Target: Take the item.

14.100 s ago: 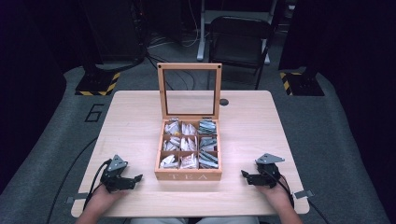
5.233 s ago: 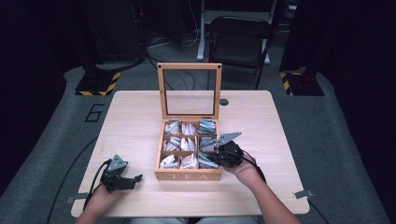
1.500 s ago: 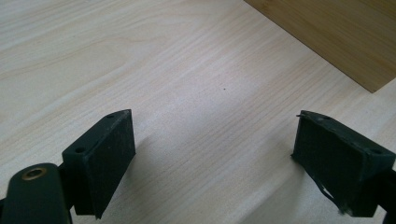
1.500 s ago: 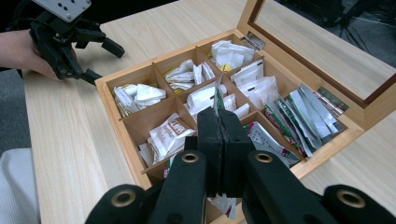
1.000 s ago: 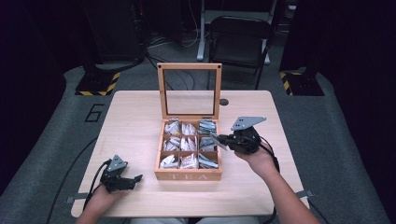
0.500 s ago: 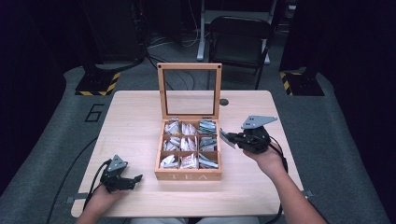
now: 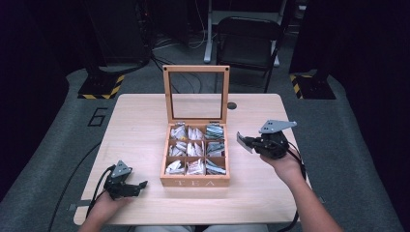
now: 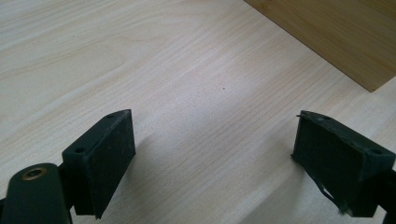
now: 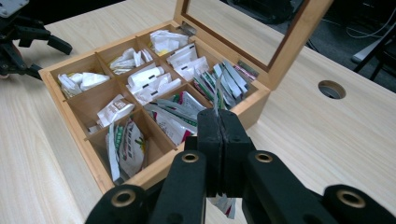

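Right gripper view shows fingers (image 9: 218, 135) clamped on a tea packet (image 9: 216, 99) — left fingers (image 8: 109, 154) apart.

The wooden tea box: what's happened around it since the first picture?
The right gripper reached into the wooden tea box, shut on a tea packet, and carried it out to the box's right. The left gripper, open, stayed resting on the table; the lid stayed up.

Worktop (image 7: 145, 130) evenly lit from overhead, surroundings v. dark. High view soft, slightly blurry. Left hand-held gripper (image 8: 212, 158) casts soft shadows on the wood; near jaws out of focus.
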